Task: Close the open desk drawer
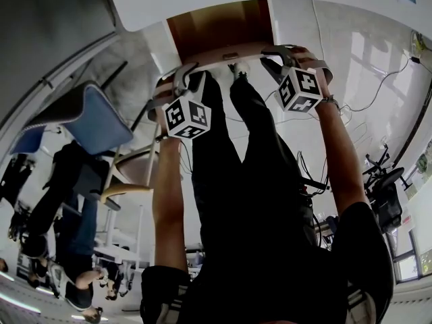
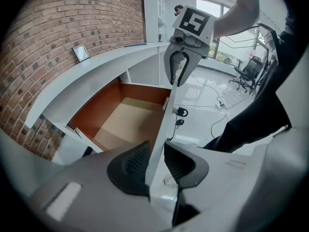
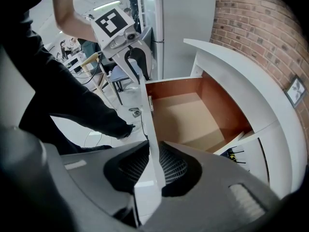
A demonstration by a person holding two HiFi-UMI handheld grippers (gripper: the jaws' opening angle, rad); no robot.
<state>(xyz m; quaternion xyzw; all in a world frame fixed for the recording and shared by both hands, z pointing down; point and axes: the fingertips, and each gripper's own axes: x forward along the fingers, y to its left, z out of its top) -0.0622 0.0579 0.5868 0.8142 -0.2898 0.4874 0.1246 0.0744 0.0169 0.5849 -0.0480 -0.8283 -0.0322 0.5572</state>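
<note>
The desk drawer (image 1: 219, 27) stands pulled out, its brown inside (image 2: 126, 117) bare. Its white front panel (image 2: 163, 124) runs upright between the jaws of both grippers. My left gripper (image 2: 155, 161) straddles the panel's top edge with both ribbed pads against it. My right gripper (image 3: 154, 164) grips the same edge further along, pads pressed on either face. In the head view the left gripper (image 1: 191, 71) and right gripper (image 1: 271, 52) sit at the two ends of the front panel (image 1: 229, 51). Each gripper view shows the other one: the right gripper (image 2: 179, 72) and the left gripper (image 3: 133, 64).
A curved white desk top (image 3: 231, 69) overhangs the drawer against a brick wall (image 2: 63, 28). A key (image 2: 180, 113) hangs from the front panel's lock. The person's dark trouser legs (image 1: 250, 154) stand before the drawer. A blue chair (image 1: 94, 117) is at left; cables (image 1: 378, 90) lie on the floor.
</note>
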